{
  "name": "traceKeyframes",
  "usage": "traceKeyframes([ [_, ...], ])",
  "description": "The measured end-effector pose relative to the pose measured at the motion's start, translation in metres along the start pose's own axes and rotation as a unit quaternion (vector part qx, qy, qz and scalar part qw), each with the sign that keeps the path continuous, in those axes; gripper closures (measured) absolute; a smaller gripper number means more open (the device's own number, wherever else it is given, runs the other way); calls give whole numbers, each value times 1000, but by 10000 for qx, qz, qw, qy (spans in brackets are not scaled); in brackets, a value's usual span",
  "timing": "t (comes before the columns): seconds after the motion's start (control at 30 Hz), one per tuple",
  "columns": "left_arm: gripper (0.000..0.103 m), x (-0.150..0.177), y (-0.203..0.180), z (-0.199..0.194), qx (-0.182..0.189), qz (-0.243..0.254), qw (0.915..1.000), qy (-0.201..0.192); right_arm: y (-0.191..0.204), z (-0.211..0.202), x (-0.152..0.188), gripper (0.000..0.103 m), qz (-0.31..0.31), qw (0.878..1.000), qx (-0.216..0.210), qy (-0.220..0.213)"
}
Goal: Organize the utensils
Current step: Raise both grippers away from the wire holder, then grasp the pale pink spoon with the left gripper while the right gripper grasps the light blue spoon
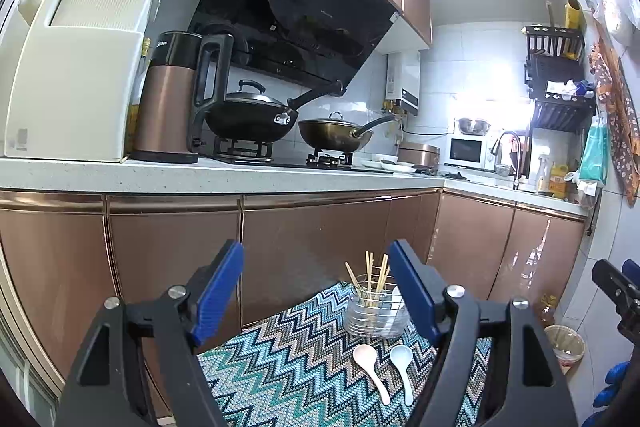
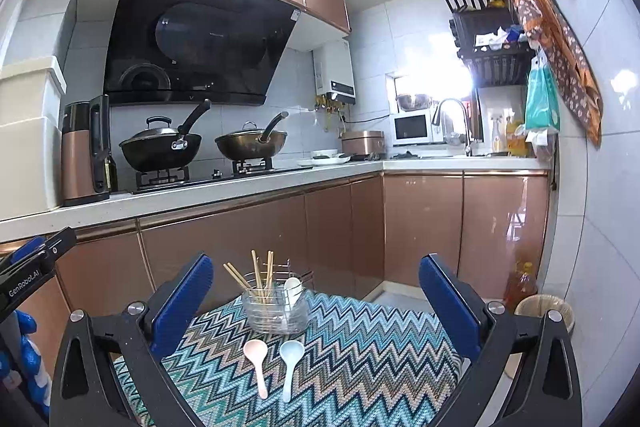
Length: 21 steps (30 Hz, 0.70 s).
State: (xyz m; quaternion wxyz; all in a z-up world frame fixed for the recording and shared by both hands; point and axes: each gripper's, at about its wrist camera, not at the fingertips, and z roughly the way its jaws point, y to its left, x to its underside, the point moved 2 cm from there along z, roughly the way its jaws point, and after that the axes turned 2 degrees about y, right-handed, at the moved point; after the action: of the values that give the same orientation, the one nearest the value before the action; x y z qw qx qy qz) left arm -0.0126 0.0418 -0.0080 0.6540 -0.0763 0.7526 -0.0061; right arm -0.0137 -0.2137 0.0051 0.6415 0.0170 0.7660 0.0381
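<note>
A clear holder stands on a zigzag-patterned cloth and holds several wooden chopsticks and a white spoon. In front of it lie a pink spoon and a pale blue spoon, side by side. My right gripper is open and empty, raised above the cloth. My left gripper is open and empty; in its view the holder, pink spoon and blue spoon lie ahead to the right.
Copper-coloured cabinets stand just behind the cloth, under a counter with a kettle and two woks. A wicker bin and an oil bottle stand on the floor at the right.
</note>
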Motion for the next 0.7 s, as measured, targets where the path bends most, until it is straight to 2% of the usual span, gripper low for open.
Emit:
traceKeyframes([
  [0.3, 29, 4, -1, 7, 117, -60, 9999, 104, 1, 2, 3, 0, -2, 9999, -132, -22],
  [0.4, 29, 8, -4, 17, 180, -5, 9995, 249, 2, 16, 8, 0, -40, 9994, -198, 296],
  [0.5, 29, 17, -10, 35, 228, 126, 9985, 476, 6, 42, 21, 0, -246, 9961, -153, 832],
  [0.7, 29, 39, -21, 82, 299, 253, 9939, 1031, 3, 86, 48, 0, -343, 9898, -269, 1359],
])
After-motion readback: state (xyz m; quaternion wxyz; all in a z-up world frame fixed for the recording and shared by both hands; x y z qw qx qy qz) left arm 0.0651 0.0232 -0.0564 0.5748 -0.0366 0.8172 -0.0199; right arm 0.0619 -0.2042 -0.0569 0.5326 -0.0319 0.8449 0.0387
